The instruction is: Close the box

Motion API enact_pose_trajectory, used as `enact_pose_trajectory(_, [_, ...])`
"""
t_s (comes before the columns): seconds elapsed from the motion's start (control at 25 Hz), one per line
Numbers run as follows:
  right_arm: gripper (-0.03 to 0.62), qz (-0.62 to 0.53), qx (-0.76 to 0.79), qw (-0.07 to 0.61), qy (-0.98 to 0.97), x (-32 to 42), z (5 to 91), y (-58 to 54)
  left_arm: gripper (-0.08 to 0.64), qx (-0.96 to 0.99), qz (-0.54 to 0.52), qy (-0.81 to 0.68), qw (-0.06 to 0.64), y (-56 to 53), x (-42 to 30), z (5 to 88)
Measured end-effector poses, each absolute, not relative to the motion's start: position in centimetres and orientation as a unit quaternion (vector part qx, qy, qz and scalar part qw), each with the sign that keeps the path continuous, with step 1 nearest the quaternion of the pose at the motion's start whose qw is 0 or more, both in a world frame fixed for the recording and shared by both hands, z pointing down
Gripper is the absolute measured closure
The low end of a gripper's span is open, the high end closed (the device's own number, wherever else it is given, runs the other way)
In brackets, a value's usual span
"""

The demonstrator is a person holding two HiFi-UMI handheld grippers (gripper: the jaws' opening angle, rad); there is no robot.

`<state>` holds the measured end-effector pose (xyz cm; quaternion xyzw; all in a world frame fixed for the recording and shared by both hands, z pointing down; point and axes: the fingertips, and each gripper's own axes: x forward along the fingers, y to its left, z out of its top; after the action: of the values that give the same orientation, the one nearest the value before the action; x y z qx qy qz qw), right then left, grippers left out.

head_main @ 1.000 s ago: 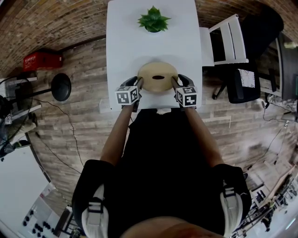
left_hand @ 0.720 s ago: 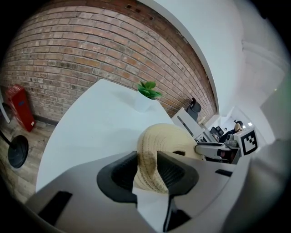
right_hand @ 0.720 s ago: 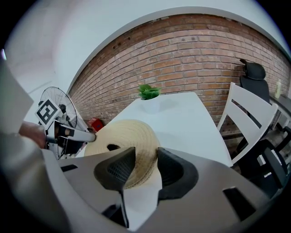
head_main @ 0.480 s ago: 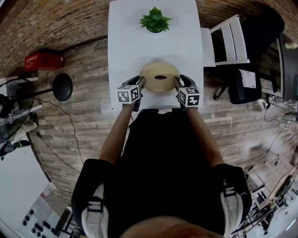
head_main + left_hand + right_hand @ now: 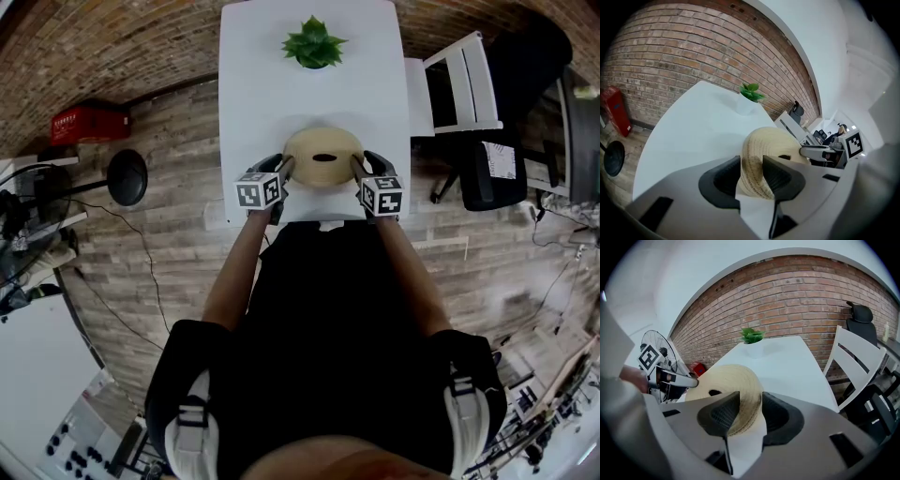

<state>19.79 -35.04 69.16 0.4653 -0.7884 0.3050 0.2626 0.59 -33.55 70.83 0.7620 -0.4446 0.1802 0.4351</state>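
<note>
A round tan woven box [image 5: 323,156] with a dark oval hole in its top sits on the white table [image 5: 281,75] near the front edge. My left gripper [image 5: 284,167] is at its left side. In the left gripper view the box's rim [image 5: 757,159] stands between the left gripper's [image 5: 752,171] jaws, which are opening and loose around it. My right gripper [image 5: 356,167] is at the box's right side. In the right gripper view its [image 5: 751,411] pads press on the rim [image 5: 740,399].
A small green plant [image 5: 314,42] in a white pot stands at the table's far end. A white chair [image 5: 459,80] and a black office chair [image 5: 492,169] are to the right. A red crate [image 5: 86,122] and a black fan [image 5: 122,176] are on the floor to the left.
Both grippers stay at the sides of the box, and the box has not visibly moved. Only the head view has shifted slightly.
</note>
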Motion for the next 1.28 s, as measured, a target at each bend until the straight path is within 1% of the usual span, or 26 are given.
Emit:
enact_pose_trajectory(0.12, [0.446,0.296,0.476,0.256,-0.787,20.3,68.6,-35.5,0.379,0.763,0.196,-0.447,0.424,-33.6,0.2,70.7])
enact_pose_trajectory(0.28, [0.453,0.291,0.489,0.234,-0.789,20.9,67.2,-35.4,0.377,0.773,0.201,-0.447,0.402,-33.5,-0.4,70.2])
enact_pose_trajectory(0.32, [0.472,0.289,0.488,0.228,-0.792,21.0,66.9,-35.2,0.377,0.776,0.202,-0.448,0.396,-33.5,-0.5,70.0])
enact_pose_trajectory(0.4, [0.551,0.287,0.484,0.219,-0.797,21.1,66.3,-34.6,0.377,0.781,0.203,-0.445,0.388,-33.3,-0.7,69.7])
enact_pose_trajectory(0.48, [0.594,0.284,0.482,0.216,-0.8,21.0,66.1,-34.0,0.377,0.785,0.206,-0.438,0.387,-33.1,-0.9,69.6])
enact_pose_trajectory(0.68, [0.594,0.277,0.477,0.204,-0.809,20.3,65.5,-32.9,0.388,0.796,0.192,-0.425,0.386,-32.4,-1.5,68.9])
enact_pose_trajectory(0.88, [0.594,0.249,0.446,0.164,-0.844,18.1,63.8,-32.0,0.436,0.811,0.154,-0.421,0.375,-32.0,-2.1,67.6])
enact_pose_trajectory(1.12, [0.594,0.22,0.44,0.18,-0.852,17.0,63.1,-31.1,0.511,0.831,0.144,-0.426,0.327,-31.7,-2.5,66.2])
enact_pose_trajectory(1.28, [0.594,0.213,0.435,0.188,-0.855,16.8,62.7,-30.1,0.528,0.846,0.147,-0.415,0.301,-31.1,-1.8,65.4])
